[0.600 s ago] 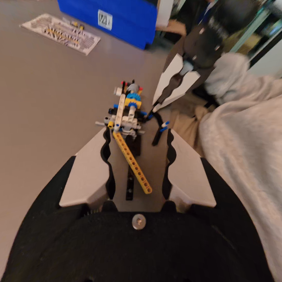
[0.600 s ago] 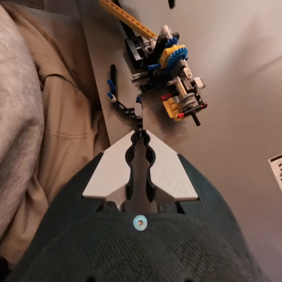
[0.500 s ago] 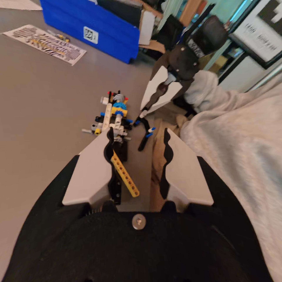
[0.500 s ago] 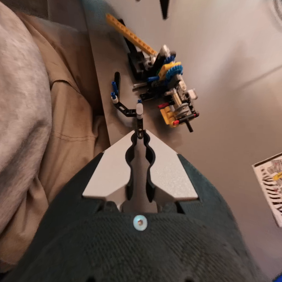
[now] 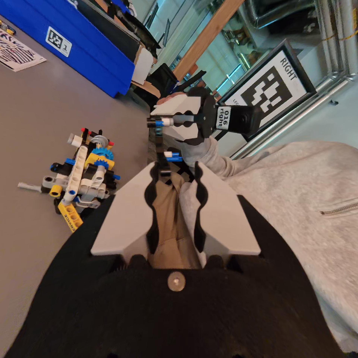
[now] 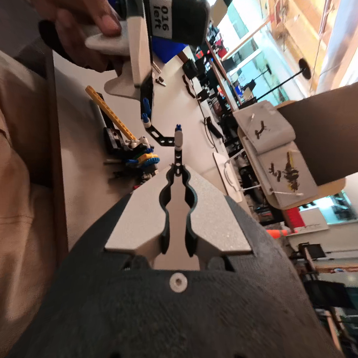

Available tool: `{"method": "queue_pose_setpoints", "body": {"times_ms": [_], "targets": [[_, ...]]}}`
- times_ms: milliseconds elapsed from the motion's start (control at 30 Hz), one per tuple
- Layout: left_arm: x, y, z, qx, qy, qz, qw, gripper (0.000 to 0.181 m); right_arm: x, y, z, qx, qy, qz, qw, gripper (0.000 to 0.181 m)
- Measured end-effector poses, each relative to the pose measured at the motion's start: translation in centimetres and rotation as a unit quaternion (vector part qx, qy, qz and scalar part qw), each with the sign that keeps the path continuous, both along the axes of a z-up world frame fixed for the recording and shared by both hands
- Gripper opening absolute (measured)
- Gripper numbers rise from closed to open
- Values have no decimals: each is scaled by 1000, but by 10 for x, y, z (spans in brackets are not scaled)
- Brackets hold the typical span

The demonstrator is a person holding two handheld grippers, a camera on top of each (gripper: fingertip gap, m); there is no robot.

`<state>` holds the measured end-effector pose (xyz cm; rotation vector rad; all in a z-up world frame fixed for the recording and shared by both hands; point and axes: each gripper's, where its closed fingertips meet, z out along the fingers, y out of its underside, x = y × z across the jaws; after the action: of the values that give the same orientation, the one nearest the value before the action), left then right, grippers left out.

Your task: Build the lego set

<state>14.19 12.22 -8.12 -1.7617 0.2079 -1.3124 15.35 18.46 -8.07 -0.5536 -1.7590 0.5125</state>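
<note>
The grey table [image 5: 38,108] is carrying the blue bin [image 5: 81,48] at its far edge, well beyond the lego assembly [image 5: 83,174], which is sitting near the table's near edge, its yellow beam [image 6: 110,114] slanting up and away. Up off the table beside the assembly, the right gripper [image 6: 177,170] is pinching the end of a bent black beam [image 6: 160,138] with blue pins, fingers nearly together on it. The left gripper [image 5: 175,164] is gaping wide around the beam's other end; contact there I cannot tell.
</note>
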Motion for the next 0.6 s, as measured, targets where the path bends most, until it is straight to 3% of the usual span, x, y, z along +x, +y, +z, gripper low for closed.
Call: {"method": "queue_pose_setpoints", "body": {"times_ms": [133,300,433,600], "targets": [[-5,-1,-2,0,5,3,1000,12,-2,0,-1,7,5,0,1000,6],[-7,-1,2,-3,-32,-3,999,19,0,3,-1,17,8,-3,1000,6],[-11,0,-1,-15,-36,1,999,11,1,5,0,17,10,-2,1000,6],[-11,-2,2,-17,-64,-8,998,18,1,4,0,35,14,-3,999,6]]}}
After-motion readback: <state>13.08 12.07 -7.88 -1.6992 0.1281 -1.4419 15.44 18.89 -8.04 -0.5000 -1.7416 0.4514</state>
